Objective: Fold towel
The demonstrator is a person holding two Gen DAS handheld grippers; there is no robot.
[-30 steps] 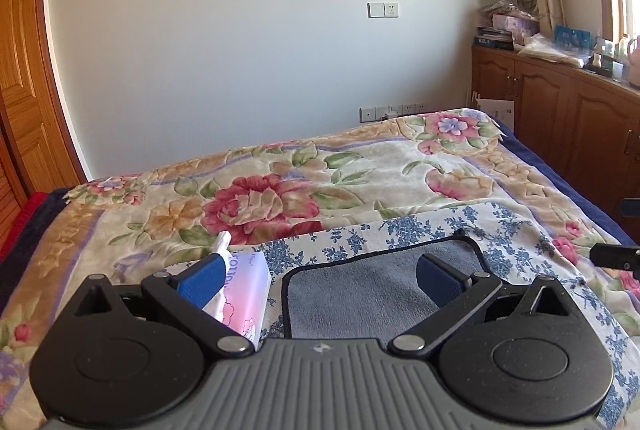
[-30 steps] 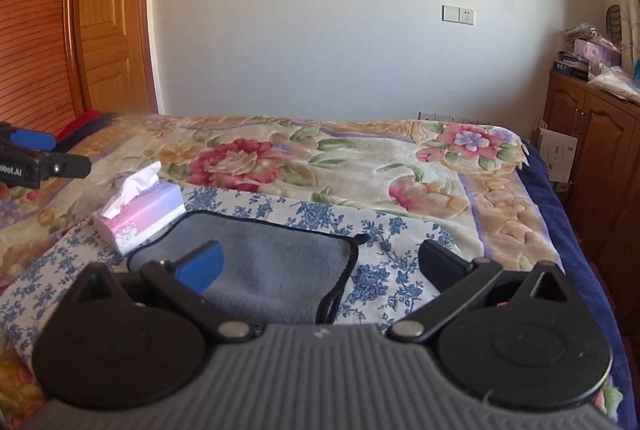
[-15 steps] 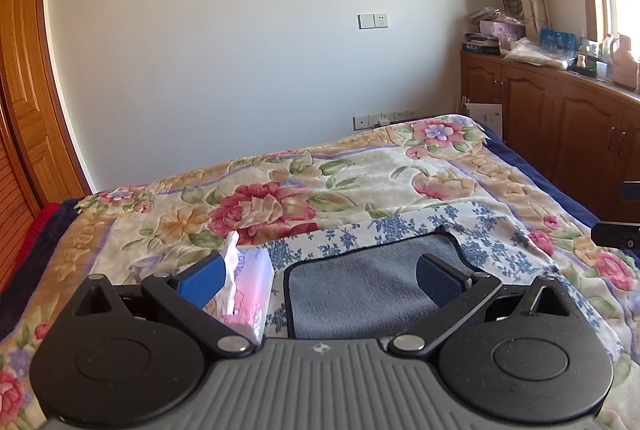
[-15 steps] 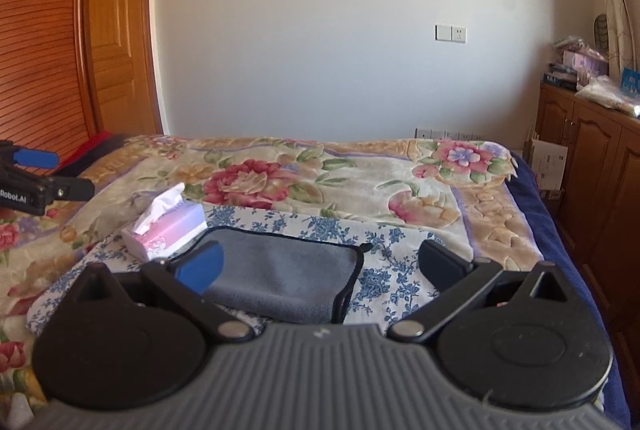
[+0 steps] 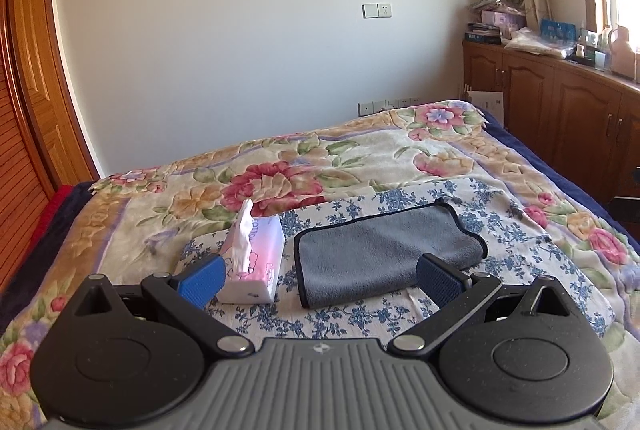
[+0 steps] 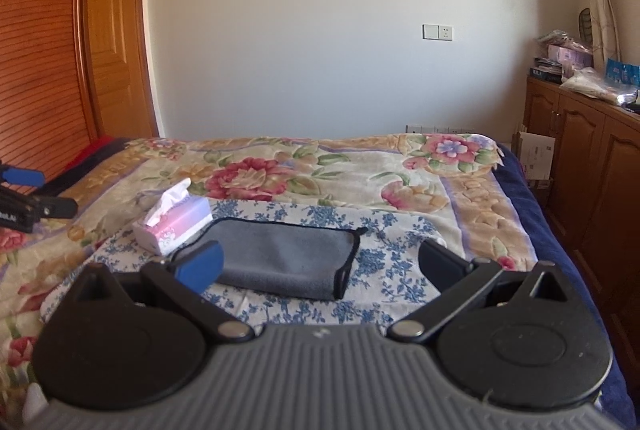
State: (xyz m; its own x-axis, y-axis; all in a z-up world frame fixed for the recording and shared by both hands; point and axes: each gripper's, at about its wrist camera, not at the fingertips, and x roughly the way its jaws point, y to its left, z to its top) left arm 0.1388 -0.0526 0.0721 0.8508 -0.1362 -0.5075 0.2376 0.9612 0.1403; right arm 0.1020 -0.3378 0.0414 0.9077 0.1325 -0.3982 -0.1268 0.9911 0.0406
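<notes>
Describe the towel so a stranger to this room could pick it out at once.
Start at the bed with the big floral blanket; a blue-and-white flowered cloth lies on its near part. On that cloth lies the towel, right of the pink tissue pack. It is the only plain grey thing there, flat, folded, edged in black.

sunlit bedroom (wooden cabinets [image 5: 560, 102])
</notes>
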